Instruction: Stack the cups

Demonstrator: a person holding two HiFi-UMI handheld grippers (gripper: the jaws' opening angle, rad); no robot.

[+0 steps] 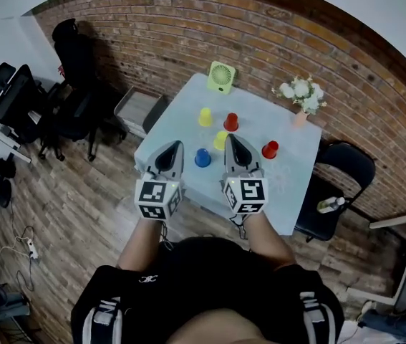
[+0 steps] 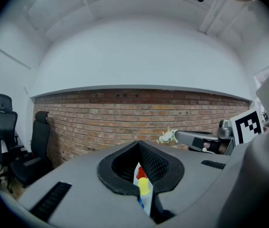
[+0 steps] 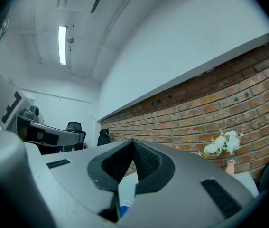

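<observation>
Standing just ahead of the clenched, empty left gripper (image 1: 173,147) and right gripper (image 1: 232,140), the small plastic cups (image 1: 202,158) look light, stiff and slippery, best pinched squarely across the sides.

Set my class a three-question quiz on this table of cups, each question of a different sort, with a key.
1. How many cups stand on the table?
2. True or false: the green fan stands at the table's far edge, towards the brick wall.
3. Which cup is nearest the left hand-held gripper? A red, B blue, C yellow.
Key: 1. Five: two yellow cups, two red cups, one blue cup. 2. True. 3. B.
</observation>
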